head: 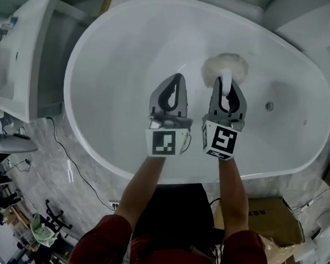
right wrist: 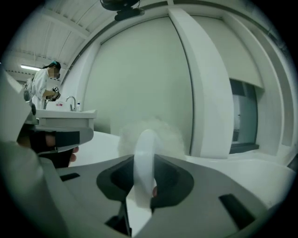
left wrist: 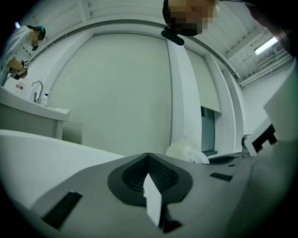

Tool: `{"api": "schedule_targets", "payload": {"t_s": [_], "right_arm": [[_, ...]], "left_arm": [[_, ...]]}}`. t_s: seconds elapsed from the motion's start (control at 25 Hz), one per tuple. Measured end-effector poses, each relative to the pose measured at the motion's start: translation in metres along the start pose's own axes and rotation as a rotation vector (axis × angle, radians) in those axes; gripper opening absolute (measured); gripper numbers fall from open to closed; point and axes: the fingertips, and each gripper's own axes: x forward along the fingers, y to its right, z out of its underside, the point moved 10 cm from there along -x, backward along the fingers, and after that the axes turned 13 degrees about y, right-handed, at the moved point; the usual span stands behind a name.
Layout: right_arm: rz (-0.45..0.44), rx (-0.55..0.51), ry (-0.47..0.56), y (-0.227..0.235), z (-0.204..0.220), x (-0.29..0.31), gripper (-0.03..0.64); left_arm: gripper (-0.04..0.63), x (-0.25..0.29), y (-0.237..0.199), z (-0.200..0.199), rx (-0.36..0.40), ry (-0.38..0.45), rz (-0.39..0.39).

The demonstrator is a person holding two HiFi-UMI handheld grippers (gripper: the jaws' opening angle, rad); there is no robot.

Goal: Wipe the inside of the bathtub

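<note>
The 2 jaws of the right gripper point(right wrist: 143, 162) were clamped on the flat white handle point(right wrist: 145, 146) of a fluffy scrubber. Its pale round head point(head: 227, 66) sat low on the inner floor of the bathtub point(head: 106, 44), just past the jaw tips. Whether the head pressed the surface or sat just off it could not be told.

The left gripper point(left wrist: 148, 157) had its 2 jaws drawn together tip to tip, with nothing between them. In the head view both grippers pointed away from the person, side by side over the middle of the white oval tub, the left one just beside the right.

A small round fitting point(head: 269, 106) showed on the tub's inside, to the right of the scrubber head and well apart from it. Red sleeves point(head: 100, 242) covered the person's upper arms.

Outside the tub stood a white basin point(head: 26, 47) at the left and a cardboard box point(head: 271, 214) at the lower right, on a grey marbled floor point(head: 49, 163).
</note>
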Motion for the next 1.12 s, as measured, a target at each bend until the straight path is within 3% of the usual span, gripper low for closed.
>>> {"api": "schedule_targets", "payload": {"t_s": [0.36, 0.64, 0.84, 1.12], "right_arm": [[0.101, 0.037, -0.009, 0.041, -0.109, -0.163, 0.094], [0.119, 0.095, 0.073, 0.064, -0.226, -0.258, 0.094], [0.101, 0.094, 0.144, 0.065, -0.299, -0.325, 0.094], [0.095, 0.088, 0.198, 0.046, -0.345, -0.402, 0.094]], "left_arm": [[0.015, -0.084, 0.101, -0.113, 0.02, -0.017, 0.135], [0.015, -0.138, 0.162, -0.218, 0.085, -0.003, 0.202], [0.015, -0.191, 0.182, -0.286, 0.107, 0.047, 0.222], [0.015, -0.264, 0.187, -0.342, 0.134, 0.071, 0.249]]}}
